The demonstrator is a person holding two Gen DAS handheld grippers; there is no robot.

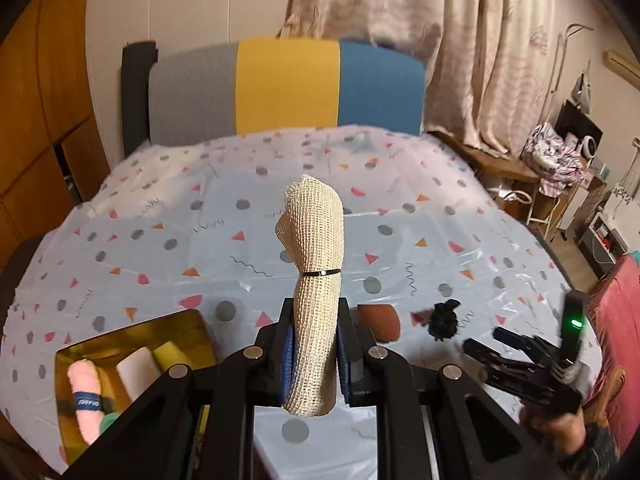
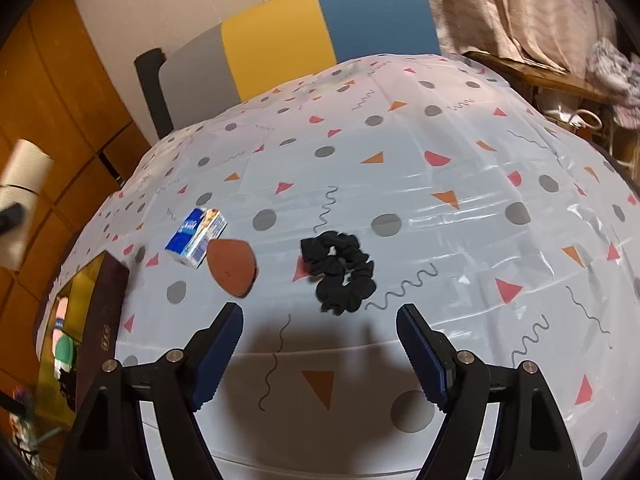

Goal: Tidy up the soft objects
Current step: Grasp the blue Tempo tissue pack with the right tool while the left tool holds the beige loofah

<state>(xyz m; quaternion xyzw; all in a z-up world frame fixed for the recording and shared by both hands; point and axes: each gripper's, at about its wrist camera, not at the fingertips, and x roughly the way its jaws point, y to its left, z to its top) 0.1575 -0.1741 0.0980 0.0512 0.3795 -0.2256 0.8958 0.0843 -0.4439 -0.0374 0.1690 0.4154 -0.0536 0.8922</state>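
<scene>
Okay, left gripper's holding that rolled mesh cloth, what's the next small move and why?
Probably swing the left gripper leftward over the gold tray and release. It is shut on the rolled mesh cloth, held upright above the tablecloth, and the tray already holds a pink towel roll and other soft items.

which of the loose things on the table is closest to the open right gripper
The black scrunchie. It lies just ahead of the right gripper, near the gap between its open fingers. The brown makeup sponge sits further left, the tissue pack beyond it.
</scene>
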